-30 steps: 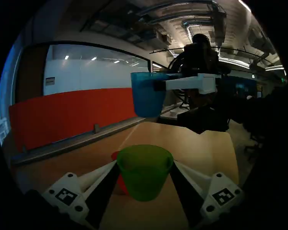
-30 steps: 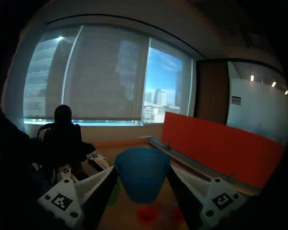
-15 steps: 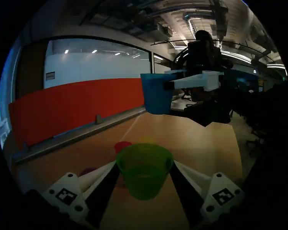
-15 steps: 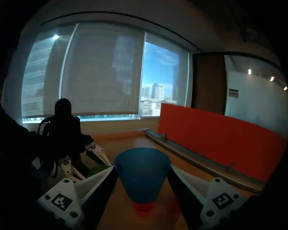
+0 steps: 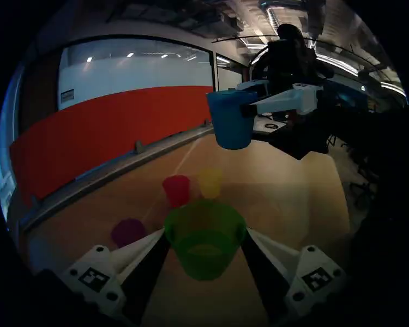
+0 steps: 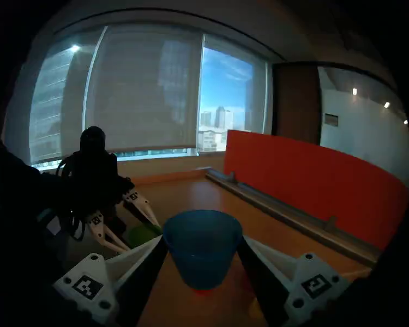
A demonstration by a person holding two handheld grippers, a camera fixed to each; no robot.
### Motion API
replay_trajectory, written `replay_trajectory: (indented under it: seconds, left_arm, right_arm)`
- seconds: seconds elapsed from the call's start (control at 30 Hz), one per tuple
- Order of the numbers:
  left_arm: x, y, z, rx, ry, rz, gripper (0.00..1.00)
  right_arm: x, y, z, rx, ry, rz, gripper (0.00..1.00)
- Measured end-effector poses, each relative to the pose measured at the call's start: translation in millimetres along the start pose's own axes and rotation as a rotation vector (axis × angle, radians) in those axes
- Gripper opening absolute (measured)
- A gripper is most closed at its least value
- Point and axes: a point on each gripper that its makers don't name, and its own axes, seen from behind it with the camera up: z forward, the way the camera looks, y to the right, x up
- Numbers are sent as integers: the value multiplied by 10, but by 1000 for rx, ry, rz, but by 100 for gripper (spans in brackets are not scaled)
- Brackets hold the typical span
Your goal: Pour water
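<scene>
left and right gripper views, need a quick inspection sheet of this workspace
surface: wooden table, bare wood around the cups.
job's things: green cup and blue cup, both upright; the blue cup is held in the air; contents unclear.
clutter: red cup, yellow cup and purple cup standing on the table.
grippers: left gripper, jaws pressing the green cup's sides; right gripper, jaws pressing the blue cup's sides.
cables: nothing seen.
surroundings: red partition along the table edge, windows with blinds, dim office.
</scene>
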Motion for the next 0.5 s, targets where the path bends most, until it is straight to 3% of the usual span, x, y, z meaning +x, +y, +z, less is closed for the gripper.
replay_trajectory:
  seconds: [0.5]
  left_arm:
    - [-436, -96, 177, 15, -138, 19, 86]
  right_arm:
    - [-522, 95, -26, -11, -108, 12, 90]
